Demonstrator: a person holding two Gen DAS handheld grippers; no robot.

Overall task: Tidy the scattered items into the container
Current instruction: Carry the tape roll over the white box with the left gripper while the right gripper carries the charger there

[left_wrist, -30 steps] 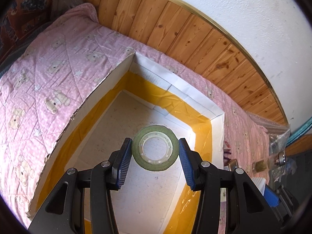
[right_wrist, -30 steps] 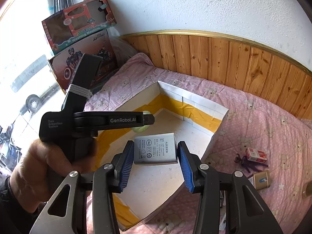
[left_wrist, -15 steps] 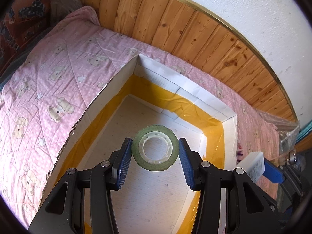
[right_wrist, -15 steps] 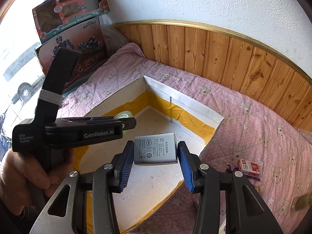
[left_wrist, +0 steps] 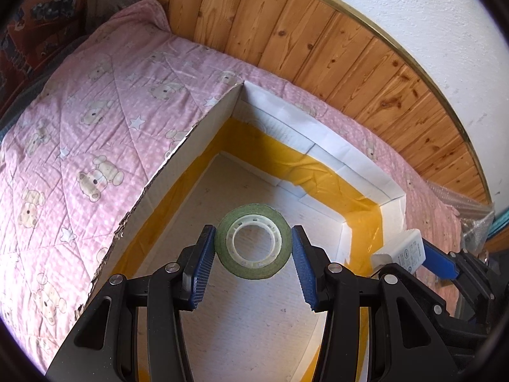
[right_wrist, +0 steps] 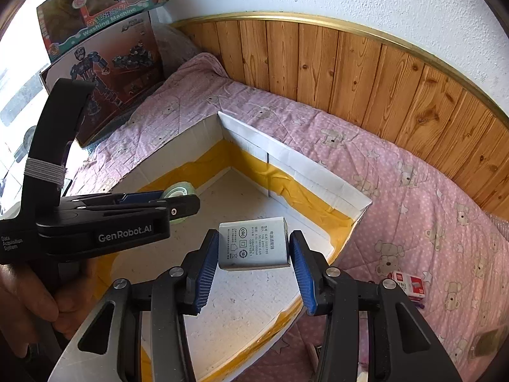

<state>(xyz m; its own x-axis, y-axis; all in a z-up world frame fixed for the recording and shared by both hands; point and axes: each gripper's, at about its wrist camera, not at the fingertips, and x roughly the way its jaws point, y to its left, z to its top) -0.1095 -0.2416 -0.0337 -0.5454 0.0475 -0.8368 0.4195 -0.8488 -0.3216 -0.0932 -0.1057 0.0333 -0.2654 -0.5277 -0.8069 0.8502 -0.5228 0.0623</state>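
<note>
My two grippers are black plastic. The right gripper has blue ribbed pads and silver screws. My left gripper carries white "GenRobot.AI" lettering and a grey band.

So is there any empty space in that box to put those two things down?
Plenty. The box floor inside the yellow-taped walls is bare below both the tape roll and the adapter. It is tight only where the left gripper and right gripper sit side by side. Small items lie outside on the blanket.
</note>
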